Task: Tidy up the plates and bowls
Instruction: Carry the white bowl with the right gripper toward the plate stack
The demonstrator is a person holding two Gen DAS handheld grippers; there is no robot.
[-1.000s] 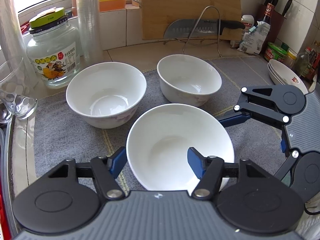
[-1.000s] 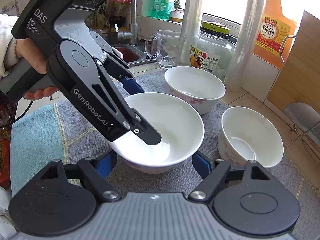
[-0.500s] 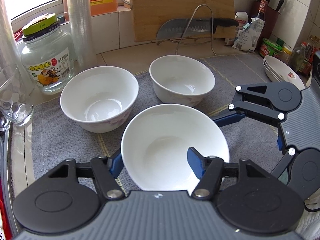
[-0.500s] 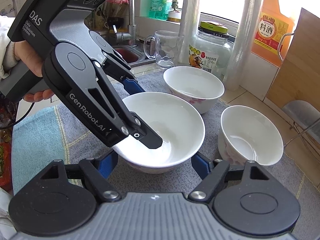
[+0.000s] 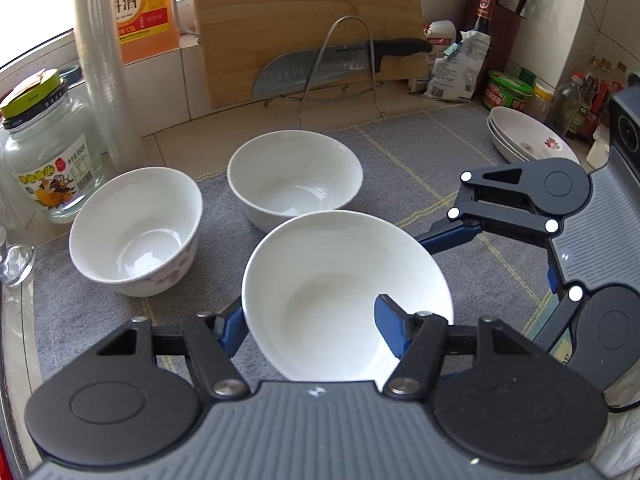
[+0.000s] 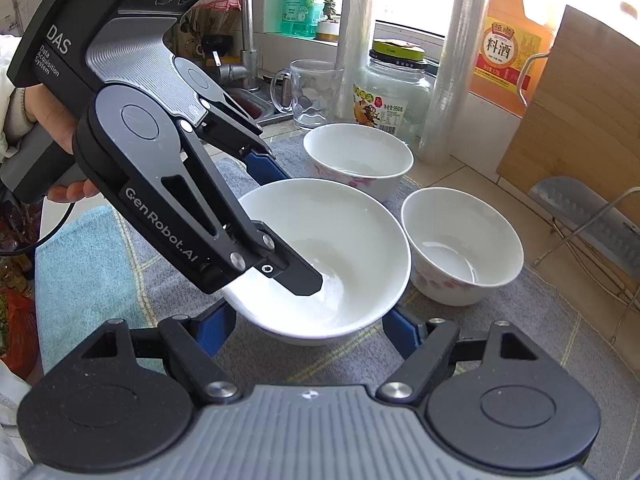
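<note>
Grey kitchen mat (image 5: 420,168): left gripper (image 5: 308,328) pinches the near bowl's (image 5: 328,280) rim; right gripper (image 6: 308,324) straddles it, contact unclear; two bowls (image 5: 136,232) sit beyond.

The left gripper (image 6: 286,220) body shows "DAS Data Acquisition System" and "GenRobot.AI"; the orange bottle (image 6: 508,36) label reads "料酒"

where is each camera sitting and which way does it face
Left wrist: on the left gripper, looking down along its fingers at the held bowl; the right gripper comes in from the right.
Right wrist: on the right gripper, facing the same bowl from the opposite side; the left gripper and the person's hand show.
Shared: the held bowl, two other bowls, jar, cutting board.
</note>
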